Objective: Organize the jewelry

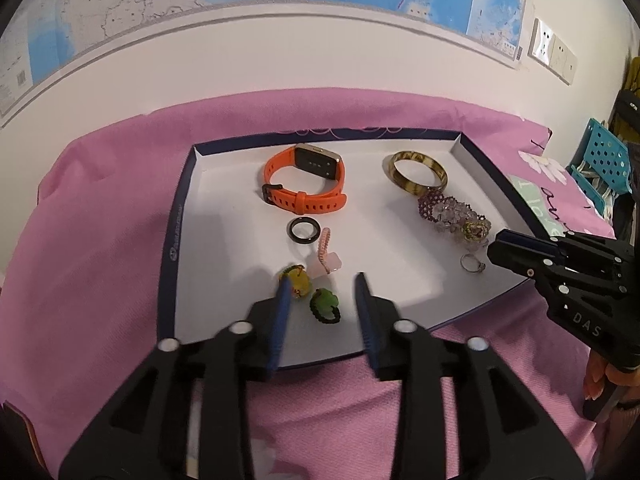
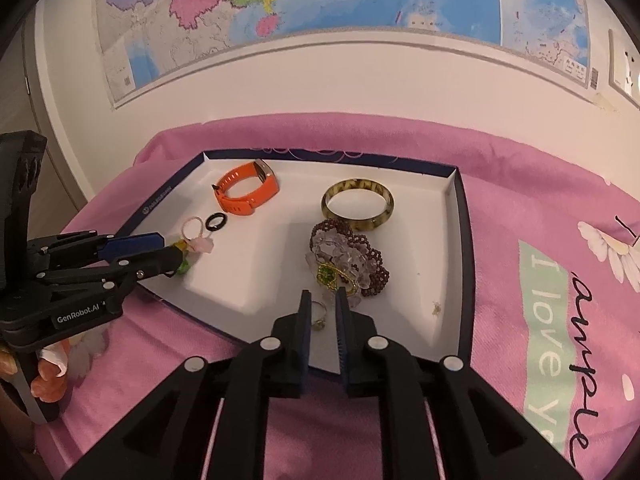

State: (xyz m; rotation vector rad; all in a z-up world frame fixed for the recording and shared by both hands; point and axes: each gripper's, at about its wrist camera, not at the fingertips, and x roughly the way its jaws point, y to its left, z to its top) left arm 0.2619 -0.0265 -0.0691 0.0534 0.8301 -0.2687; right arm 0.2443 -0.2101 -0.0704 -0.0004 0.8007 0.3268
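Observation:
A shallow white tray (image 1: 224,220) with a dark blue rim lies on a pink cloth. My left gripper (image 1: 323,280) is open over its near left part. A green beaded ring (image 1: 324,304) lies on the tray between its blue pads, untouched, and a yellow ring (image 1: 298,282) sits by the left pad. My right gripper (image 2: 323,294) stands open by a narrow gap over the near right part. A small silver ring (image 2: 319,316) rests on the tray between its fingers. In the other views the right gripper (image 1: 498,246) and the left gripper (image 2: 172,249) come in from the sides.
Further back on the tray are an orange watch (image 1: 304,184), a black ring (image 1: 291,232), a pink ring (image 1: 324,252), an amber bangle (image 1: 416,189) and a heap of beaded bracelets (image 1: 448,212). A wall with a map rises behind. A blue perforated basket (image 1: 600,160) stands far right.

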